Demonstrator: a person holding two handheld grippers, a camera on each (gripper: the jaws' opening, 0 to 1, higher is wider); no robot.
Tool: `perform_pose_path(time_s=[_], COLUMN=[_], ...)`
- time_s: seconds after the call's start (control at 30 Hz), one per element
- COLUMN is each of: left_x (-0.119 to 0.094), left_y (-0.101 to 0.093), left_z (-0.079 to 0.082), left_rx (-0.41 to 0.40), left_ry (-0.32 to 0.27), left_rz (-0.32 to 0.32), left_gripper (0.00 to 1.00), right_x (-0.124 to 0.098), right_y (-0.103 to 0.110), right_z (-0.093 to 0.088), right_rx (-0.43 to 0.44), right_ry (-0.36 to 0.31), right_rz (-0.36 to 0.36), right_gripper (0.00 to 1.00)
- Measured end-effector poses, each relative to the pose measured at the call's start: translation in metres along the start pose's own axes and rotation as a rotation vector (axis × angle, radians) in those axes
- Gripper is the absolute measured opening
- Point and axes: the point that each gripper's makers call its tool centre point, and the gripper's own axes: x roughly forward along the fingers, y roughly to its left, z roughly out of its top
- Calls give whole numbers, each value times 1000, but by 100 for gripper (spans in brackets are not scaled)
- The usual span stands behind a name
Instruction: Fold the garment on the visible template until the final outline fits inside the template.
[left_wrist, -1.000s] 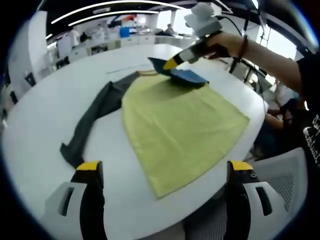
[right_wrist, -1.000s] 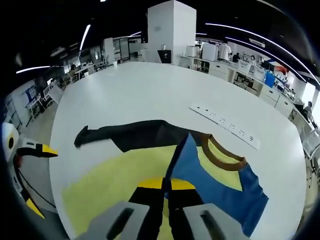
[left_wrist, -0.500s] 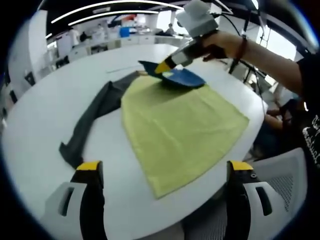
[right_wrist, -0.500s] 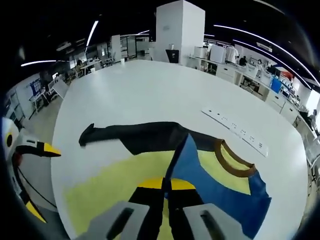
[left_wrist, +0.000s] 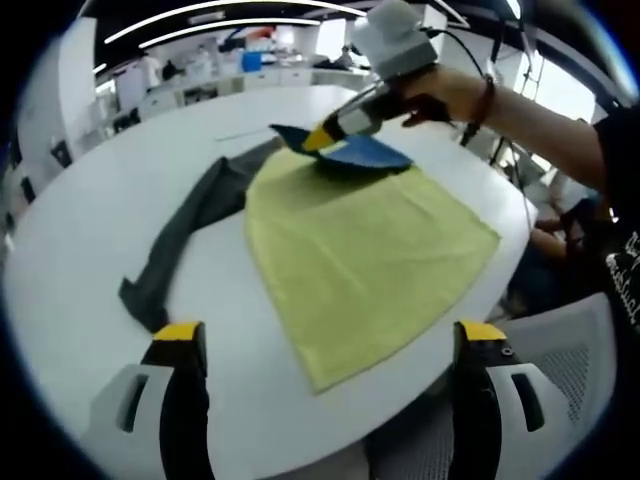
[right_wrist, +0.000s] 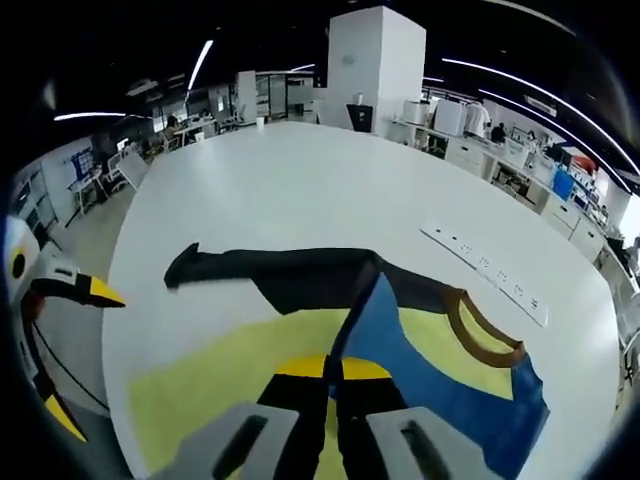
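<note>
A long-sleeved garment lies on the round white table (left_wrist: 90, 230). Its yellow-green body (left_wrist: 360, 250) is spread flat, and a dark grey sleeve (left_wrist: 180, 235) stretches out to the left. My right gripper (left_wrist: 322, 138) is shut on the blue sleeve (left_wrist: 365, 152) and holds it raised over the collar end. In the right gripper view the jaws (right_wrist: 333, 368) pinch the blue sleeve (right_wrist: 420, 370) beside the brown collar (right_wrist: 480, 335), with the dark sleeve (right_wrist: 280, 270) beyond. My left gripper (left_wrist: 330, 332) hangs open over the table's near edge, holding nothing.
A white power strip (right_wrist: 485, 275) lies on the table past the collar. A person's arm (left_wrist: 530, 100) reaches in from the right. A white chair (left_wrist: 560, 370) stands under the table's near edge. Office benches and a white pillar (right_wrist: 375, 60) stand far behind.
The right gripper has carried the blue sleeve a little leftward, across the collar end toward the dark sleeve. The left gripper has stayed put and open.
</note>
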Motion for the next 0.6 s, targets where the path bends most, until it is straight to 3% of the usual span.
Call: perform_pose_path(time_s=[0.6], left_x=[3], left_y=[4], left_z=[-7], left_rx=[15], left_ry=[14], left_rz=[3], left_gripper=[99], right_x=[33], right_y=[14], right_z=[-22], right_rx=[-12], right_ry=[33], right_rz=[41], right_gripper=[0])
